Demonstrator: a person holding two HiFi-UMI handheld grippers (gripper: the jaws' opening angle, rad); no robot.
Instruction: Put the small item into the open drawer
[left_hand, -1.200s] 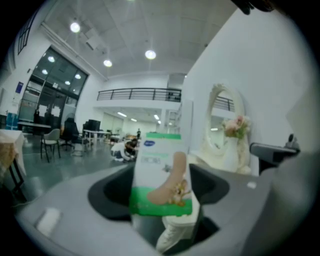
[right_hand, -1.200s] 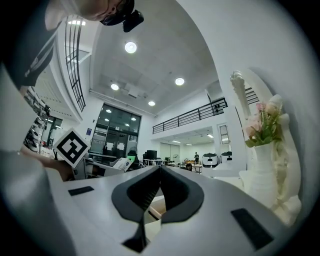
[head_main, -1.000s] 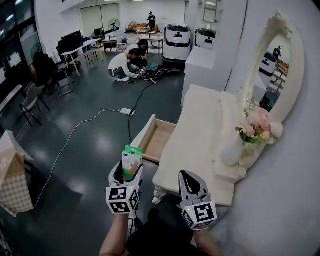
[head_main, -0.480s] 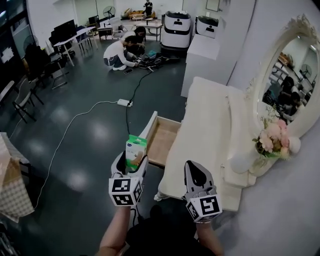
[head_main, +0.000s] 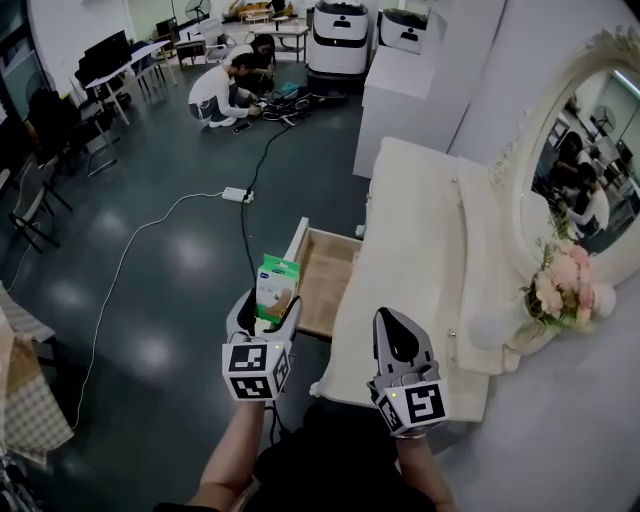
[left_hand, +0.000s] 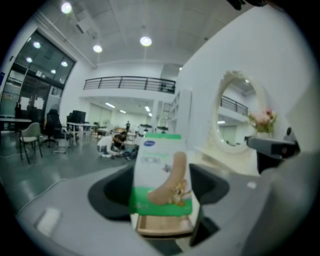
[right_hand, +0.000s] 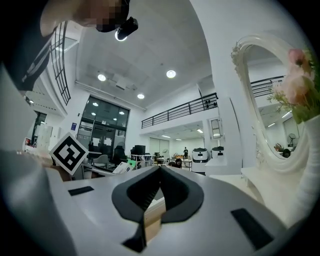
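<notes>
My left gripper (head_main: 266, 308) is shut on a small green-and-white packet (head_main: 275, 285), held upright just left of the open wooden drawer (head_main: 322, 279) of the cream dressing table (head_main: 420, 260). In the left gripper view the packet (left_hand: 162, 175) stands between the jaws, with the drawer's wooden edge (left_hand: 165, 225) right below it. My right gripper (head_main: 392, 337) is shut and empty, hovering over the table's front left corner. The right gripper view shows its jaws closed together (right_hand: 159, 172), with the packet (right_hand: 122, 167) at the left.
An ornate oval mirror (head_main: 590, 170) and a vase of pink flowers (head_main: 565, 290) stand on the table's right side. A cable with a power strip (head_main: 236, 195) runs across the dark floor. People crouch at the back (head_main: 222, 88) near white machines (head_main: 337, 40).
The view has shifted forward and the drawer now lies closer. My left gripper has carried the packet up to the drawer's left edge. The right gripper has kept its place.
</notes>
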